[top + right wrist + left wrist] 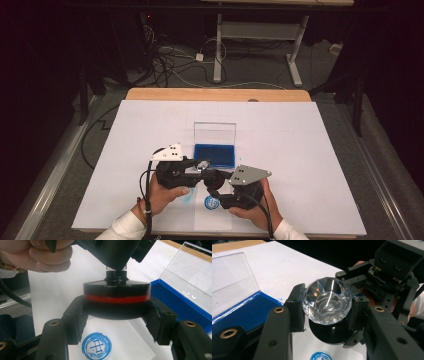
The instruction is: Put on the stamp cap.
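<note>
A round stamp hangs just above the table between both grippers. Its faceted clear crystal knob sits squeezed between the pads of my left gripper, which is shut on it. The stamp's black base, ringed by a red band, is clamped by my right gripper. In the high view the stamp hangs between the left gripper and the right gripper. Directly below lies a round blue stamp print on a paper sheet.
A blue ink pad lies just behind the grippers with its clear lid standing upright. The white board covers the table. A faint blue smudge marks the board by the left hand. Desk legs and cables lie on the floor beyond.
</note>
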A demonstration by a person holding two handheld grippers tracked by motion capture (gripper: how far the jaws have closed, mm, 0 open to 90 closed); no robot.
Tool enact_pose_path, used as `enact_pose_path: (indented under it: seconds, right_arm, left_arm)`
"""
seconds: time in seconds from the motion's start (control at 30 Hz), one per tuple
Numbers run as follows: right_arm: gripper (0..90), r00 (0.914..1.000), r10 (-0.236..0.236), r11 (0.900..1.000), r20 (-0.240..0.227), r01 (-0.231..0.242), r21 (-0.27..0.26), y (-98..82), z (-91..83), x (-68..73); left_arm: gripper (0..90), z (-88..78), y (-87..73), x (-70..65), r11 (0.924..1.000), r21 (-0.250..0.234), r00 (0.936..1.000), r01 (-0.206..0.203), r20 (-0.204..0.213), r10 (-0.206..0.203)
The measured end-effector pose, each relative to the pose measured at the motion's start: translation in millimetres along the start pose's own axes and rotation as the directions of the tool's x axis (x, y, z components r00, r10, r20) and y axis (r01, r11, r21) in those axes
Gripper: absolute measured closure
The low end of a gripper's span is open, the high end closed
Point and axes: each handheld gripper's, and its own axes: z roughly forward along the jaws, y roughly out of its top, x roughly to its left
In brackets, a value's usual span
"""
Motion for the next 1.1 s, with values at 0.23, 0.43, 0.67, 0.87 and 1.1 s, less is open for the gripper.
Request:
enact_pose_path:
  seconds: [0.23,0.43,0.67,0.87,1.1]
  right_arm:
    - [39.1,0.9997,-0.022,1.000,-0.003,0.022,-0.009,1.0,0.2,0.6]
    - [38.9,0.9982,-0.058,0.998,0.017,0.058,-0.017,-0.7,1.1,2.4]
    - [38.7,0.9981,-0.059,0.998,0.018,0.060,-0.025,-3.2,2.9,1.8]
    - [38.3,0.9977,-0.064,0.998,0.023,0.064,-0.025,-4.6,4.2,1.6]
    - [37.9,0.9972,-0.063,0.998,0.039,0.063,-0.002,-8.2,5.7,-1.3]
  left_arm:
    - [54.8,-2.1,9.4,-15.5,0.9935,0.052,0.9913,-0.101,-0.080,0.105]
    - [54.8,-1.5,11.2,-19.7,0.9876,0.089,0.9843,-0.130,-0.109,0.139]
    - [54.8,-0.9,12.4,-22.2,0.9831,0.106,0.9787,-0.149,-0.126,0.162]
    - [54.8,-0.5,13.3,-23.3,0.9792,0.121,0.9743,-0.162,-0.137,0.179]
    - [54.8,-5.5,15.6,-22.7,0.9793,0.111,0.9711,-0.169,-0.151,0.185]
